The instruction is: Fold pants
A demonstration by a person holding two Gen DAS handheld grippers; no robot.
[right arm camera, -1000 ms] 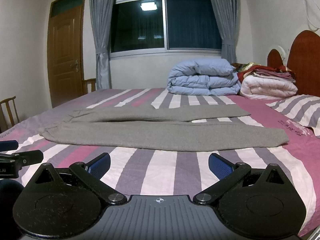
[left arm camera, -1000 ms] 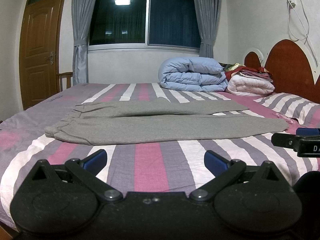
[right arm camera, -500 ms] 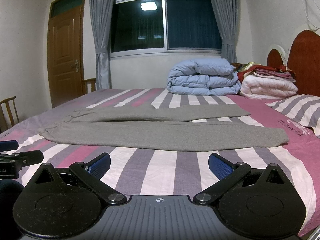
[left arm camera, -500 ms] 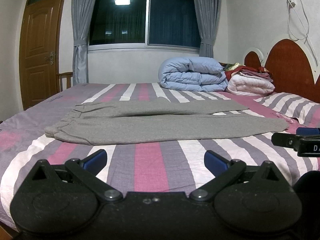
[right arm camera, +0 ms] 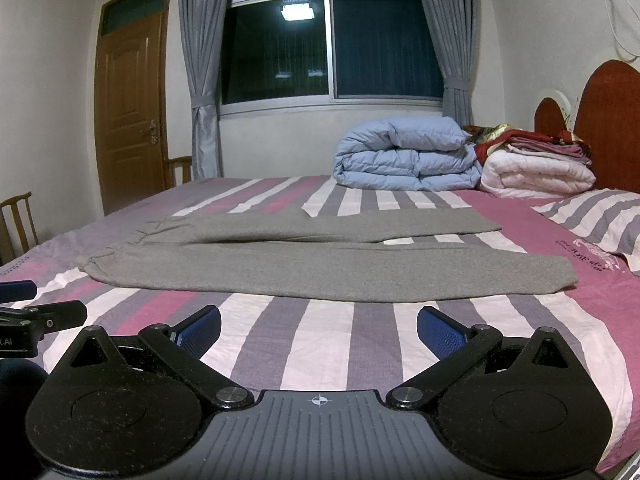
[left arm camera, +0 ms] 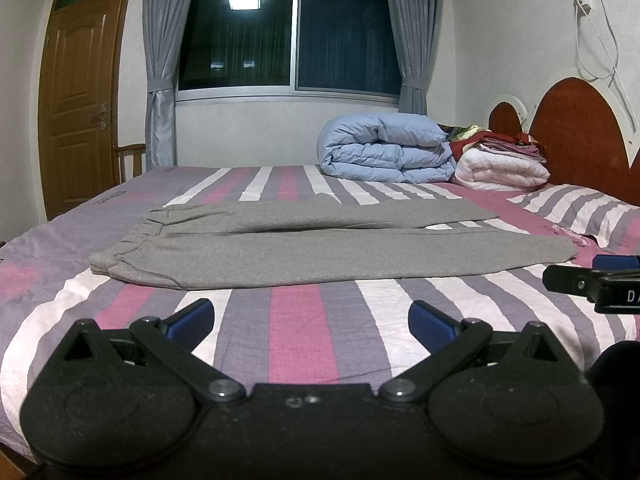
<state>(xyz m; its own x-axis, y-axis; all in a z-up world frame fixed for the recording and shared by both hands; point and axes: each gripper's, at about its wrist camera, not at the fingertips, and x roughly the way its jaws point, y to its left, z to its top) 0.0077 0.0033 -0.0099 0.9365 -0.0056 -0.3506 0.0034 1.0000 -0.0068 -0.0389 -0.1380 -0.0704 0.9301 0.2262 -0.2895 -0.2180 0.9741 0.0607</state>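
Grey pants (left arm camera: 320, 252) lie flat across the striped bed, waistband to the left, both legs stretched to the right with a narrow gap between them. The same pants (right arm camera: 328, 264) fill the middle of the right wrist view. My left gripper (left arm camera: 311, 322) is open, low over the near bed edge, short of the pants, with nothing between its blue pads. My right gripper (right arm camera: 319, 326) is likewise open and empty, nearer the leg ends. Each gripper shows at the other view's edge: the right gripper (left arm camera: 596, 282), the left gripper (right arm camera: 36, 312).
A folded blue duvet (left arm camera: 384, 148) and a white and red bedding stack (left arm camera: 504, 164) sit at the far side by the red headboard (left arm camera: 576, 128). A striped pillow (right arm camera: 600, 216) lies right. A wooden door (left arm camera: 76, 112) and a chair (right arm camera: 16, 220) stand left.
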